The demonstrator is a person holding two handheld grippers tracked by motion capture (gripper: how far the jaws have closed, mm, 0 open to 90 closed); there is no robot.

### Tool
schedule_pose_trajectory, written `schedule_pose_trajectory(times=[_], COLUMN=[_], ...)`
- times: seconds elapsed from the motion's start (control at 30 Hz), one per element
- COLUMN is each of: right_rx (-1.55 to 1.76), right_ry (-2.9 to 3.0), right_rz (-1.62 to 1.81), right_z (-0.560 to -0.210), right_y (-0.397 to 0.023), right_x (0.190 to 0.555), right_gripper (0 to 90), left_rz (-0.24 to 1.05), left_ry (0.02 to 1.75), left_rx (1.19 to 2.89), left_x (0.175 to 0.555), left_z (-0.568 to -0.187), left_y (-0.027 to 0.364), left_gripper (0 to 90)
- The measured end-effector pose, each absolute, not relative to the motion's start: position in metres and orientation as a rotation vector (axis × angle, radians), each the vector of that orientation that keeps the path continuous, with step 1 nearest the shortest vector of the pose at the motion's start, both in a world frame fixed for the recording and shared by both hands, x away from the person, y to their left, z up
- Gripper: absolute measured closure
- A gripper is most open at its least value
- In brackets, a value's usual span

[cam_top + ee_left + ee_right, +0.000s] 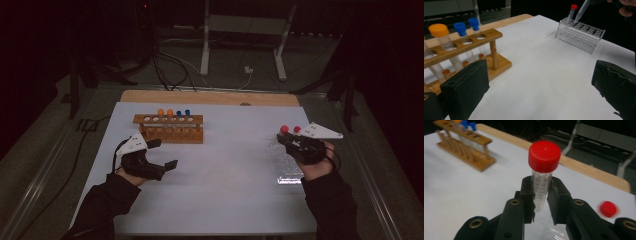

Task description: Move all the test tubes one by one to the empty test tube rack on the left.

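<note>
The white table (220,170) carries a wooden rack (169,128) and a clear rack (286,162).

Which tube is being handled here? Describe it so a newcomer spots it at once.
Start at the white table and go to the clear rack on its right side. Above it, the right claw is shut on a clear tube with printed markings. Its cap is red, like the one tube standing in that rack.

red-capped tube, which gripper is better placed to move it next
Right. The right gripper is shut on the red-capped tube above the clear rack; the left gripper sits open by the wooden rack.
</note>
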State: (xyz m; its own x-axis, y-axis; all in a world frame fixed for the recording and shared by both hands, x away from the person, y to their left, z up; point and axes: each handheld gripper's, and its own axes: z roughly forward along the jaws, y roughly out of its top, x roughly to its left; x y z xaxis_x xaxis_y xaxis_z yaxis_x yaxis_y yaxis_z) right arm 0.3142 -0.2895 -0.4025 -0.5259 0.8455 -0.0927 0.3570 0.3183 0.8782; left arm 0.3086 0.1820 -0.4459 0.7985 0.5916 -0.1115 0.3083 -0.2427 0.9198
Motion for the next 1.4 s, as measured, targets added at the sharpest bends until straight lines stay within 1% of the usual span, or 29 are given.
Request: schedule_pose_trajectory(times=[0.53,1.03,1.27,1.33,1.4], right_rx=[0.941,0.859,0.831,0.826,0.819], right_ry=[2.273,2.381,2.417,2.425,2.431], right_rz=[1.156,1.158,1.161,1.162,1.162], right_z=[-0.433,-0.445,-0.449,-0.45,-0.45], right_y=[-0.231,-0.199,-0.188,-0.186,-0.184], right_x=[0.308,0.302,0.3,0.299,0.299], right_gripper=[74.7,74.6,74.6,74.6,74.6], left_rz=[0.243,0.176,0.15,0.142,0.137], left_ry=[0.6,0.506,0.447,0.426,0.407], left_rx=[1.886,1.92,1.923,1.92,1.924], left_x=[0.309,0.316,0.319,0.32,0.32], left_z=[-0.439,-0.431,-0.428,-0.428,-0.428], left_y=[0.149,0.107,0.086,0.08,0.073], left_gripper=[2.1,3.4,8.8,15.4,17.8])
